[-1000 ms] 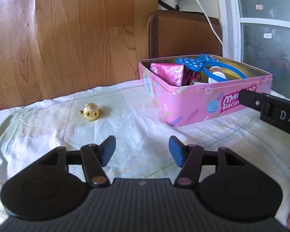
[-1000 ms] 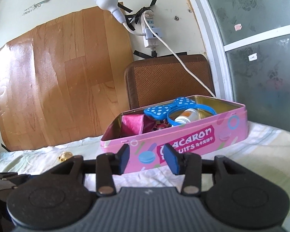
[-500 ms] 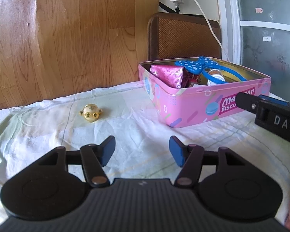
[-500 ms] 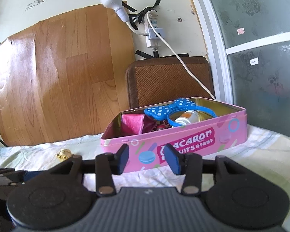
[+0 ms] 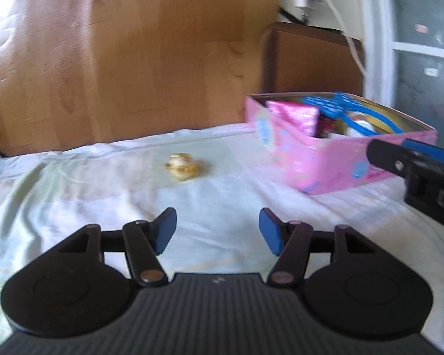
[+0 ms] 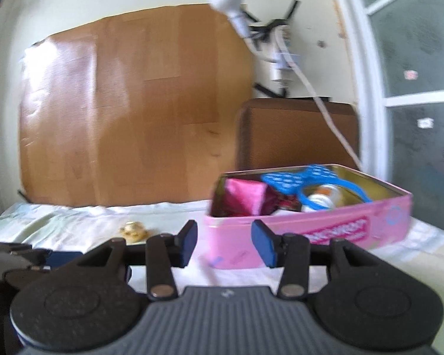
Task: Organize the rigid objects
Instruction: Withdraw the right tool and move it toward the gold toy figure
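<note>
Nearest, the left gripper (image 5: 217, 229) hangs released over the pale sheet (image 5: 74, 195), nothing between its blue pads. The right gripper (image 6: 224, 244) is likewise unclenched and empty. Farther out, a small gold toy (image 5: 183, 165) lies alone on the sheet. Beyond, to its right, the pink biscuit tin (image 5: 325, 162) holds a blue bow headband (image 6: 305, 179) and a pink packet (image 6: 245, 196)

Pink tin (image 5: 325, 165), blue polka-dot bow (image 6: 293, 179), gold trinket (image 5: 183, 164), possibly metallic, wood-grain board (image 5: 118, 59)
</note>
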Tool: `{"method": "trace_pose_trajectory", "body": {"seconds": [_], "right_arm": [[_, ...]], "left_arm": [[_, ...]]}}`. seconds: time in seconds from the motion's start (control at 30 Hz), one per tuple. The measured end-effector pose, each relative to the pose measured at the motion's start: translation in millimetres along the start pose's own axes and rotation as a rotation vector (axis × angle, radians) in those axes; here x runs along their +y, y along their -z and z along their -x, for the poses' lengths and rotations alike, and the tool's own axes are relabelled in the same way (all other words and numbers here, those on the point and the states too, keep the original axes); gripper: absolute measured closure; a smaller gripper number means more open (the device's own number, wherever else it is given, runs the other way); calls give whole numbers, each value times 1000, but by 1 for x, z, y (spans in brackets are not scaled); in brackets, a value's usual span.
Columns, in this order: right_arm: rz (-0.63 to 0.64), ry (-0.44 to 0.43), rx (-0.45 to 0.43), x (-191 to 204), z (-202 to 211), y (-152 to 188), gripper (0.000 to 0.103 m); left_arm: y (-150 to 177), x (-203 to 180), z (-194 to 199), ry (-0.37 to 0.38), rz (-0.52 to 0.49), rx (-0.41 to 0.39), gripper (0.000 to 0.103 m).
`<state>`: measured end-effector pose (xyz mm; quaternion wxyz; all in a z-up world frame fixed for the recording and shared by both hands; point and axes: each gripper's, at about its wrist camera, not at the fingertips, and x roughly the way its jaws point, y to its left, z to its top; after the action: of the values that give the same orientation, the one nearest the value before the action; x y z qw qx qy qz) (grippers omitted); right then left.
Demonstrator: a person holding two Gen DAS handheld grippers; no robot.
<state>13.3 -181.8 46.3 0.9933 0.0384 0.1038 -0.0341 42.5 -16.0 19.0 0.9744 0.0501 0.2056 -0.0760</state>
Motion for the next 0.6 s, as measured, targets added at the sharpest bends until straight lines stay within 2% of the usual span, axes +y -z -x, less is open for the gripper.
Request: {"method": "trace_pose_trajectory", "body": {"seconds": [0.2, 0.33, 0.37, 0.47, 0.6], "right_arm": [[76, -166, 74, 42, -24, -10, 61], [122, -261, 151, 79, -65, -18, 61], [143, -271, 172, 89, -79, -19, 61], [202, -264, 224, 114, -125, -19, 59], [242, -221, 304, 134, -177, -14, 51]], "left_arm": [[-8, 68, -3, -140, 135, -6, 39], [-4, 105, -11, -239, 203, 9, 39], [-1, 112, -14, -245, 230, 21, 39], [1, 129, -20, -205, 319, 47, 39], [1, 132, -23, -195, 346, 50, 39]]}}
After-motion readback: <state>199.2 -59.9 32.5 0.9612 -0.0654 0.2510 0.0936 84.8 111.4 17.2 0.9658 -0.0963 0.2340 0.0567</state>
